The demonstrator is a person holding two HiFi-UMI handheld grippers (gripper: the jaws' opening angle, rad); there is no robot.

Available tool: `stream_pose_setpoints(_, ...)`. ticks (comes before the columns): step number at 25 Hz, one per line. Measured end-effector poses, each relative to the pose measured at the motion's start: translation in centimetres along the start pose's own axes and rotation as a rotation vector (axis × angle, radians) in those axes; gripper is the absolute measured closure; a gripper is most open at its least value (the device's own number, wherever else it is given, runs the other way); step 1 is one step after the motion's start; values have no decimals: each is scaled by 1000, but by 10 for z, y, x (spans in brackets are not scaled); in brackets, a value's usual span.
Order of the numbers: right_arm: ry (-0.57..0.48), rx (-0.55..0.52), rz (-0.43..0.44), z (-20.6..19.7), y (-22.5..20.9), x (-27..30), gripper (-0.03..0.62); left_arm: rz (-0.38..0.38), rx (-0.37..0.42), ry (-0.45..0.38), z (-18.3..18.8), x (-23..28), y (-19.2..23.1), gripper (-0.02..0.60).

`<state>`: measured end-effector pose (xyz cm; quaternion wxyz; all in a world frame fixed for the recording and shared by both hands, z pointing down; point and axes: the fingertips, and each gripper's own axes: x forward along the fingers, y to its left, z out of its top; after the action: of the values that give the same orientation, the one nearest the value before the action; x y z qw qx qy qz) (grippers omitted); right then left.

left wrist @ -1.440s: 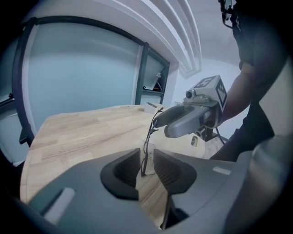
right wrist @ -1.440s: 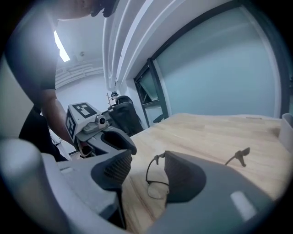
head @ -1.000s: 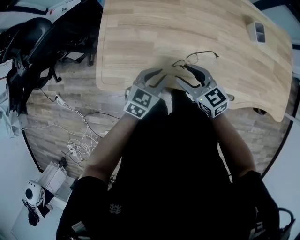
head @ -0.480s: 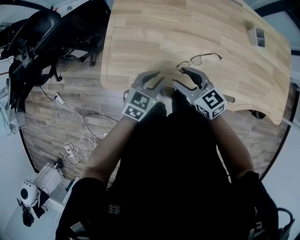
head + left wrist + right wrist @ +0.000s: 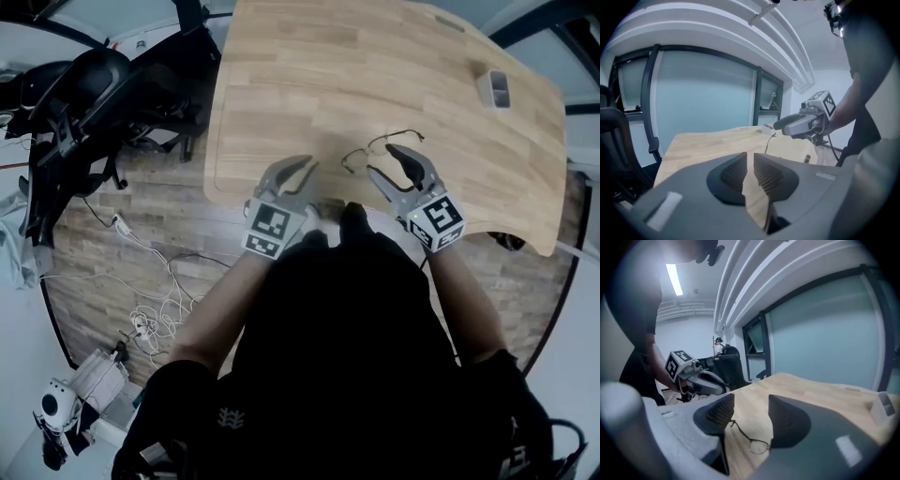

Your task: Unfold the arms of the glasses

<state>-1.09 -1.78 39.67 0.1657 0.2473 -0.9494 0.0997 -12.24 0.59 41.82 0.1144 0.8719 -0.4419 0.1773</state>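
Wire glasses [image 5: 380,147] on wooden table [image 5: 309,84], long axis left-right, slightly skewed.

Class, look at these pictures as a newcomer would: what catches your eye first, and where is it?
Two grey grippers with black-and-white marker cubes stand out at the near edge of the light wooden table: the left gripper, whose jaws have just been closing on nothing, and the right gripper, jaws apart. By the right one's tips lie thin wire-framed glasses on the wood.
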Motion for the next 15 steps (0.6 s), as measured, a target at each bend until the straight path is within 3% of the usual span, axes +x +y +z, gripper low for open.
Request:
stream_pose_setpoints(5,-58,1,-156,21,-54,-43,389,70,-6,-54,31,3,19,574)
stream_pose_setpoints(9,-67,57,-186,20,-87,-63,410,141,7,-148,59,-1,29,575)
stream_pose_setpoints(15,-115,88,-248,24,-116,-78,549,186,-17,-165,68,3,35,575)
